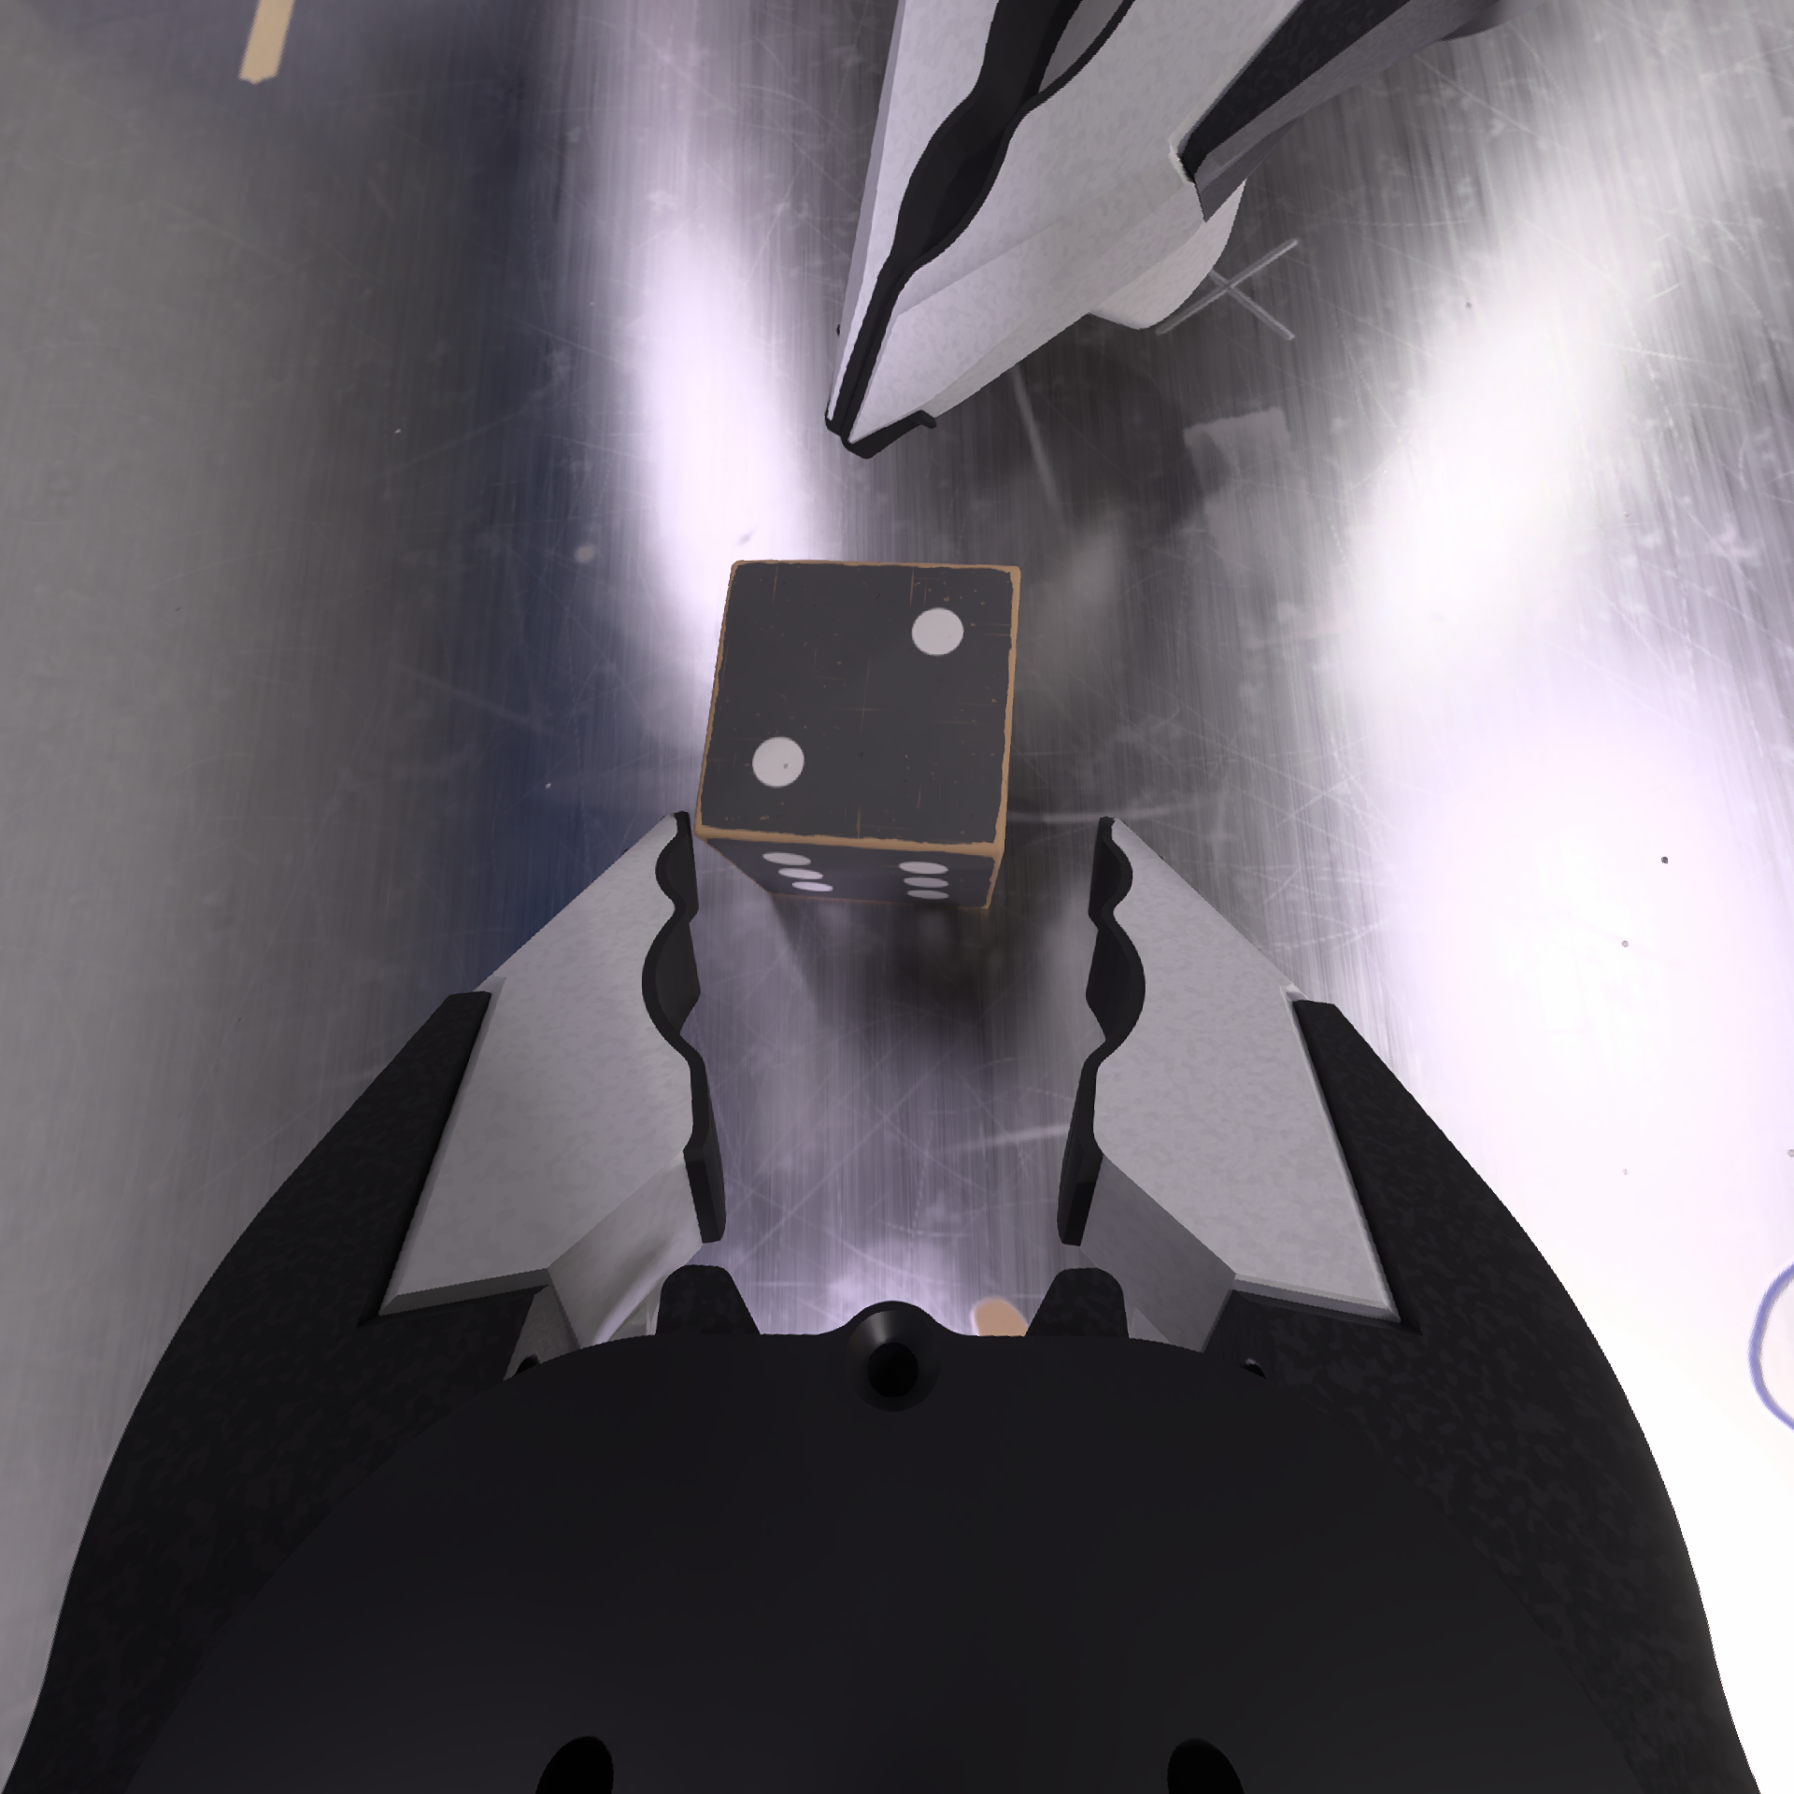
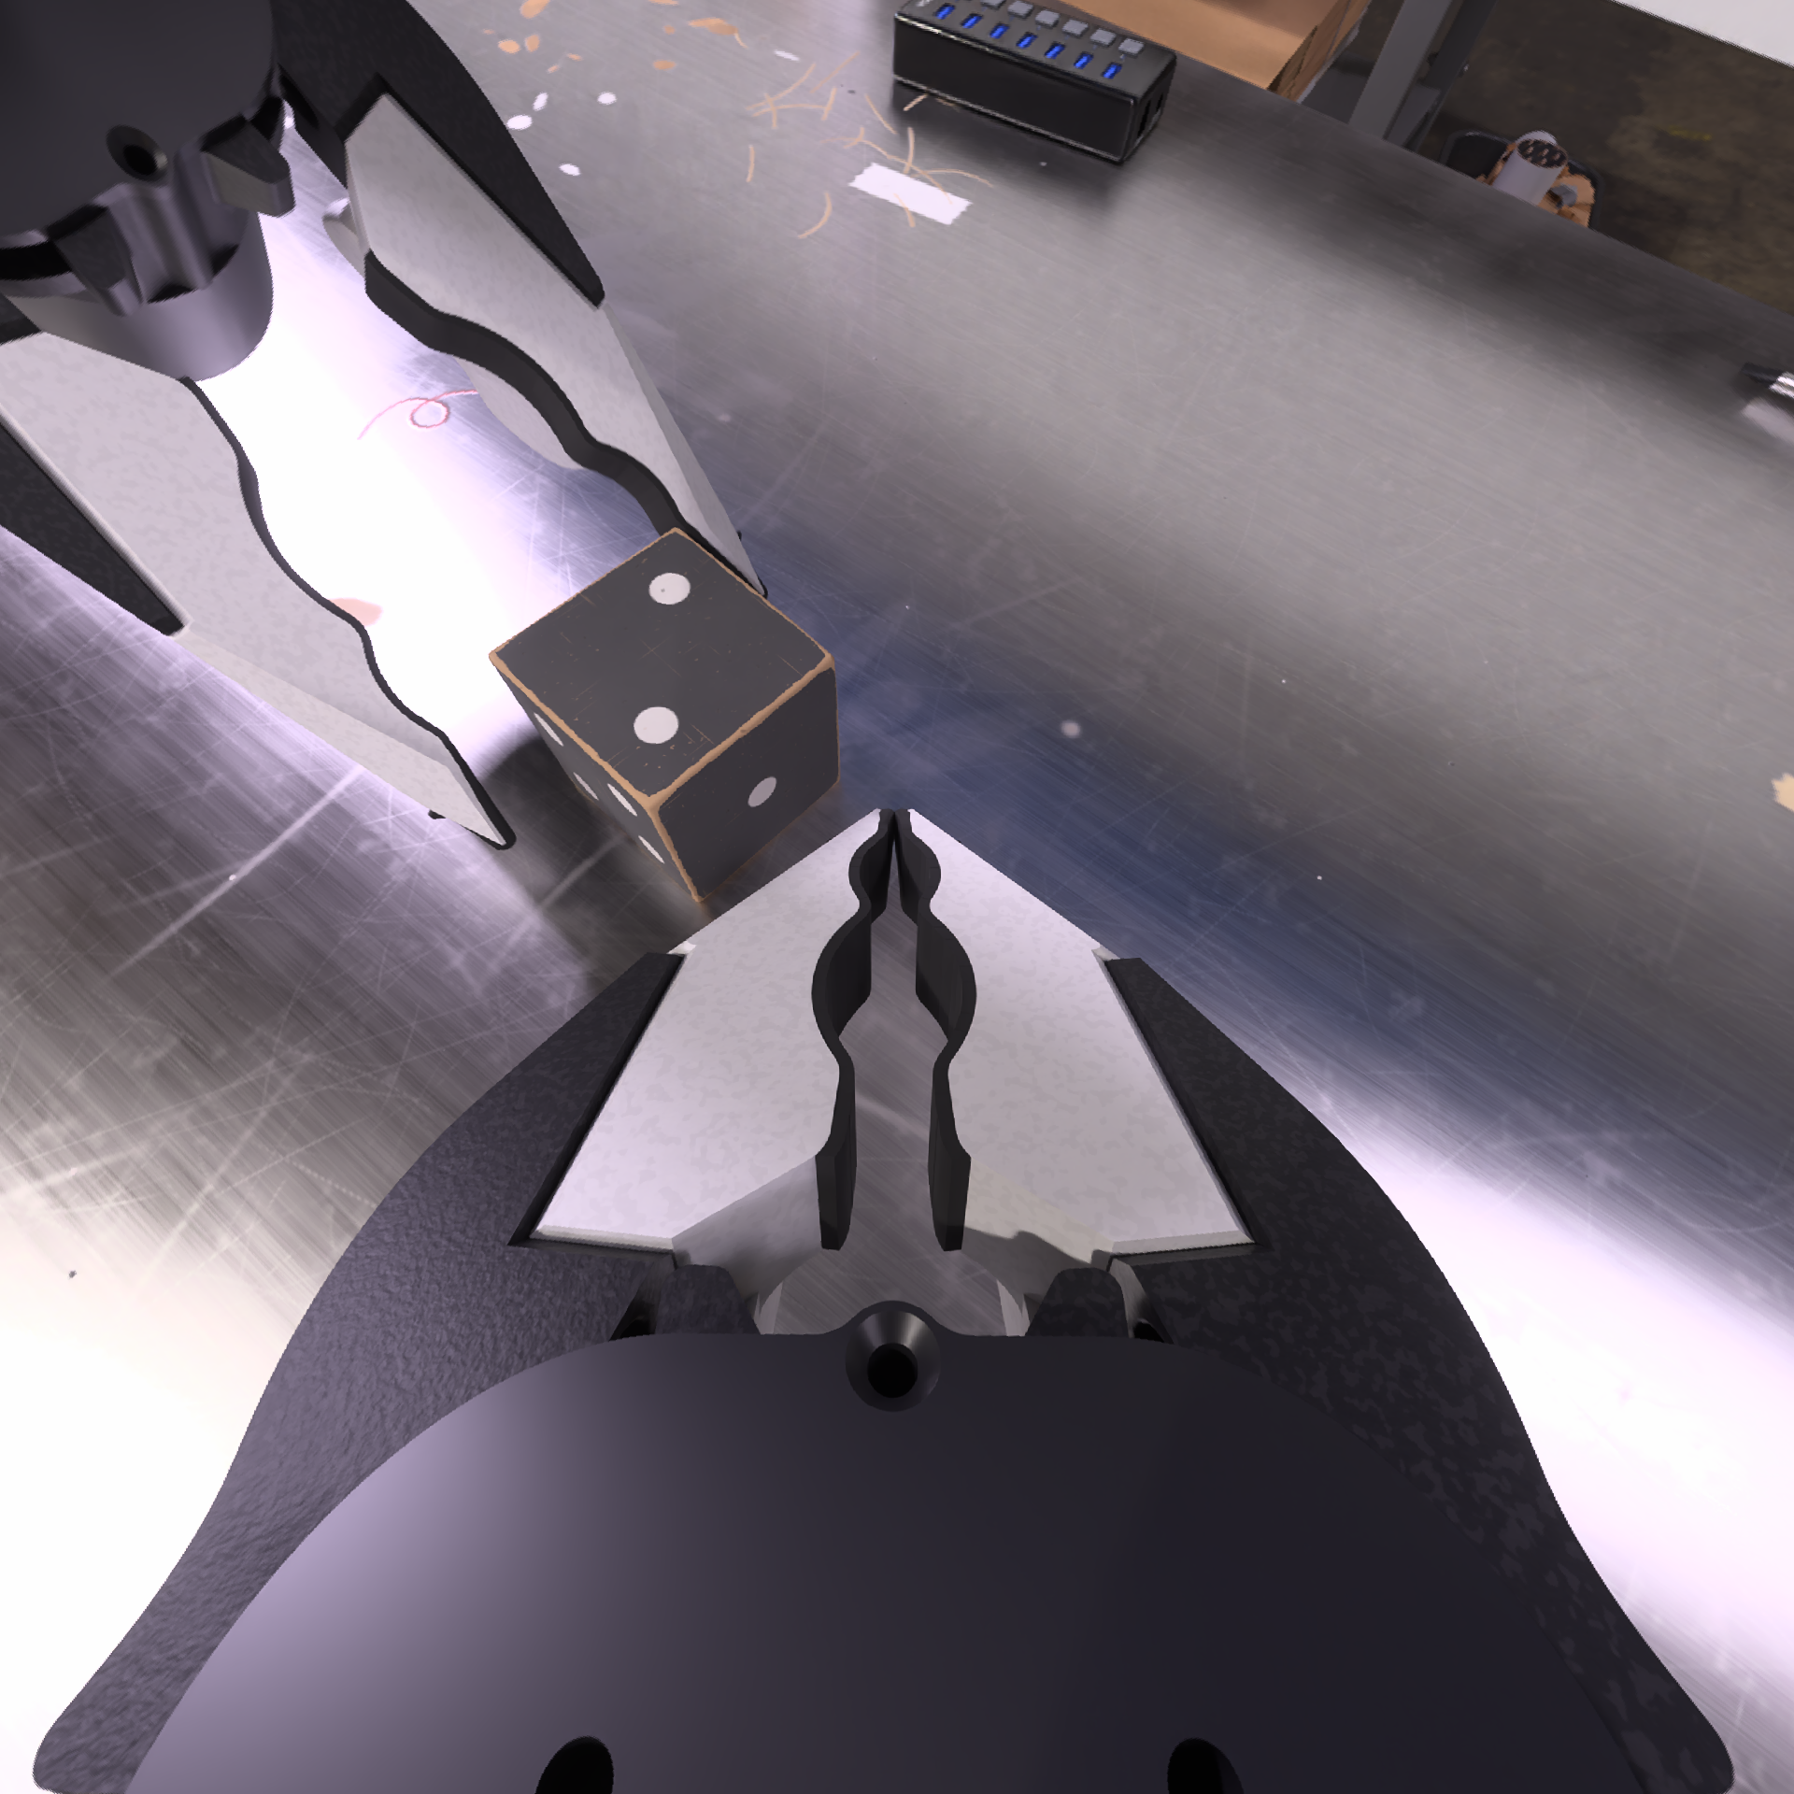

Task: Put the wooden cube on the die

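Note:
A black die [image 1: 859, 709] with white pips and worn tan edges stands on the scratched metal table [image 1: 291, 680], two pips up. My left gripper [image 1: 893, 825] is open, pointing down, with its fingertips [image 1: 670, 854] on either side of the die's near part; the left tip is close to the die's corner. In the right wrist view the die [image 2: 670, 670] sits between the left gripper's [image 2: 616, 709] spread fingers. My right gripper [image 2: 895, 815] is shut and empty, its tip just right of the die; it also shows in the left wrist view [image 1: 854, 442] beyond the die. No separate wooden cube shows in either view.
A black hub with blue ports [image 2: 1034, 83] lies at the table's far side, with wood shavings [image 2: 835, 146] and a white tape patch [image 2: 908, 191] near it. A cardboard box [image 2: 1311, 39] stands behind. The table's edge [image 2: 1650, 262] runs along the upper right.

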